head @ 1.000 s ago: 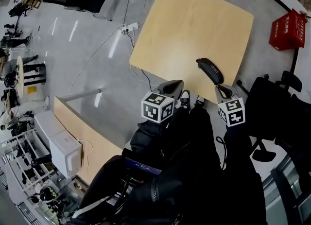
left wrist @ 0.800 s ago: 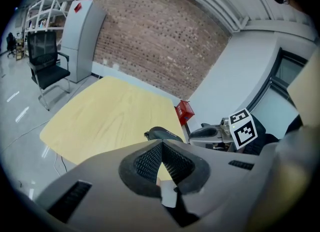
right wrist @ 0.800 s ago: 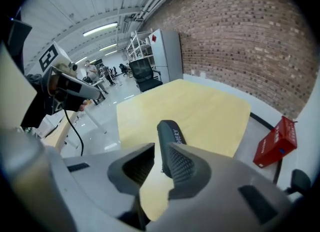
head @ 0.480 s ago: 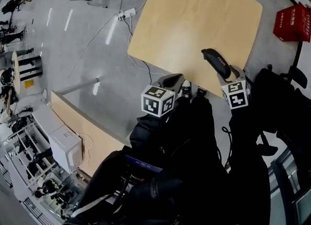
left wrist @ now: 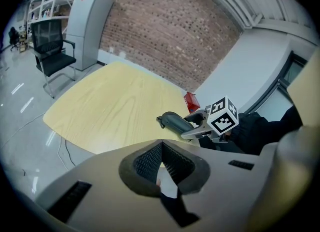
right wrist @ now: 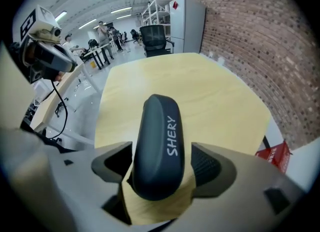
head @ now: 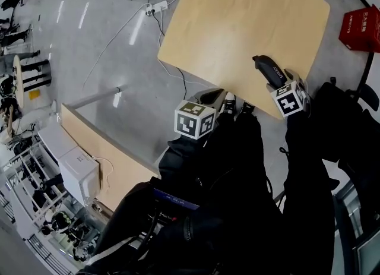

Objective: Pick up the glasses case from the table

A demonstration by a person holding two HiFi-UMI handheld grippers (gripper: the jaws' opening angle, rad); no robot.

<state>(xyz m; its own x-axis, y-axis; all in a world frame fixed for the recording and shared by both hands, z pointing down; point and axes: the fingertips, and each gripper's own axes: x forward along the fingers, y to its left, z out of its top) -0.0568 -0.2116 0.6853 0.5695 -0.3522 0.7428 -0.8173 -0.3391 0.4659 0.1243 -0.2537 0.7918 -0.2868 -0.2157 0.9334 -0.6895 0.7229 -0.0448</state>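
Note:
The dark grey glasses case [head: 268, 68] with white lettering lies near the front right edge of the pale wooden table [head: 237, 24]. My right gripper [head: 280, 82] points steeply down over the case's near end. In the right gripper view the case [right wrist: 157, 146] lies between the fingers [right wrist: 207, 166] with a gap on each side; the jaws are opening and neither pad presses on it. My left gripper [head: 212, 97] hangs off the table's front edge, shut and holding nothing. The left gripper view shows the case [left wrist: 174, 122] on the table [left wrist: 110, 110] beyond the closed left gripper [left wrist: 161, 161].
A red box [head: 359, 27] stands on the floor right of the table. A power strip with cables [head: 155, 8] lies on the floor to the left. Another wooden desktop [head: 101, 155] is lower left. A black office chair [left wrist: 52, 45] stands beyond the table.
My right gripper has come down from the table's edge onto the near end of the case, and its jaws have spread. The left gripper sank a little.

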